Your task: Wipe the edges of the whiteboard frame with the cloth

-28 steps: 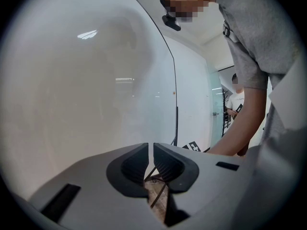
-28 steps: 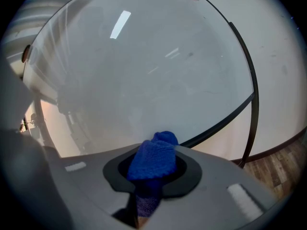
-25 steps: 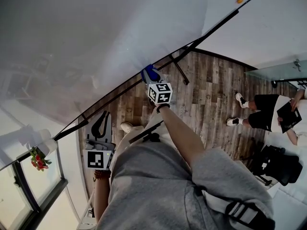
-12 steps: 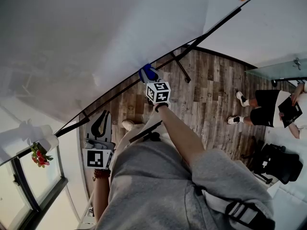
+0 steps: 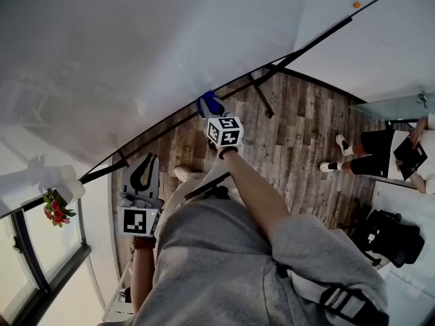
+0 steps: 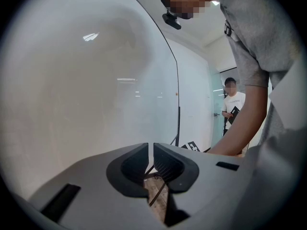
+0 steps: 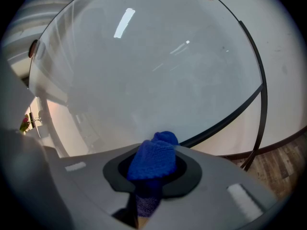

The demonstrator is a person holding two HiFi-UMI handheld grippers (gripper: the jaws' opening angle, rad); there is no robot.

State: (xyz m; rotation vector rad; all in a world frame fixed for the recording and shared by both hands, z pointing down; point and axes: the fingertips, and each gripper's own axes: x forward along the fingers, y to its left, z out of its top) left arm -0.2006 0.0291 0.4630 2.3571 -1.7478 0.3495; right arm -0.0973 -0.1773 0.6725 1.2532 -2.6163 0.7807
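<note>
The whiteboard (image 5: 136, 46) fills the upper left of the head view, and its black frame (image 5: 312, 41) runs diagonally along the lower edge. My right gripper (image 5: 212, 109) is shut on a blue knitted cloth (image 5: 209, 102), which touches the frame's lower edge. In the right gripper view the cloth (image 7: 156, 159) bulges out between the jaws of the right gripper (image 7: 153, 169), with the frame (image 7: 225, 117) just beyond it. My left gripper (image 5: 143, 172) hangs lower left, away from the board. In its own view the left gripper (image 6: 152, 159) is shut on nothing.
The board's black stand leg (image 5: 262, 97) slants down onto the wooden floor (image 5: 299, 128). A person (image 5: 380, 158) sits at the right with a dark tablet. A black bag (image 5: 391, 233) lies below them. Red flowers (image 5: 54, 206) stand by the window at the left.
My right gripper has slid the cloth slightly left along the lower frame edge. The head view has shifted a little. The left gripper has hardly moved.
</note>
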